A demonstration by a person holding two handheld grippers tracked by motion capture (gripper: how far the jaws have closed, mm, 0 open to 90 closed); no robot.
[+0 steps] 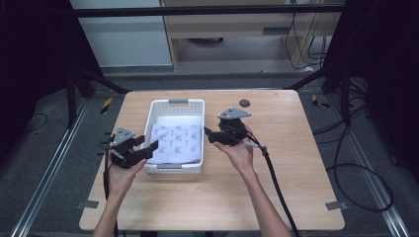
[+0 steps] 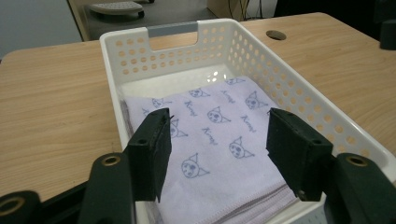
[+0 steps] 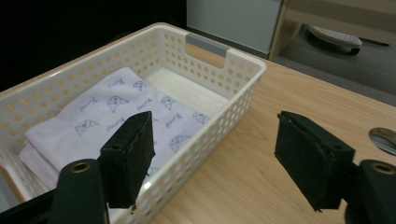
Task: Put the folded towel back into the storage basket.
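two grippers hang over a wooden desk, one at each side of a white basket that sits near the desk's middle. the left gripper is held at the basket's near left corner, the right gripper just beside its right wall, each in a hand coming up from the bottom edge of the high view. a folded cloth, pale with small blue cat-face prints, lies flat inside the basket and covers most of its floor, toward the near end.

the left gripper view looks along the basket from its near end: the jaws are spread wide above the cloth, empty, and the grey handle at the basket's far wall and the bare white floor beyond the cloth show clearly. the cloth's stacked folded edges show at the near end here, which the high view is too small to tell.

the right gripper view comes in from the side: its jaws are also spread apart and hold nothing, one over the basket's perforated wall, the other over bare desk. a round grommet hole in the desk shows at this view's right edge; the high view places it beyond the right gripper. black cables trail on the floor right of the desk.
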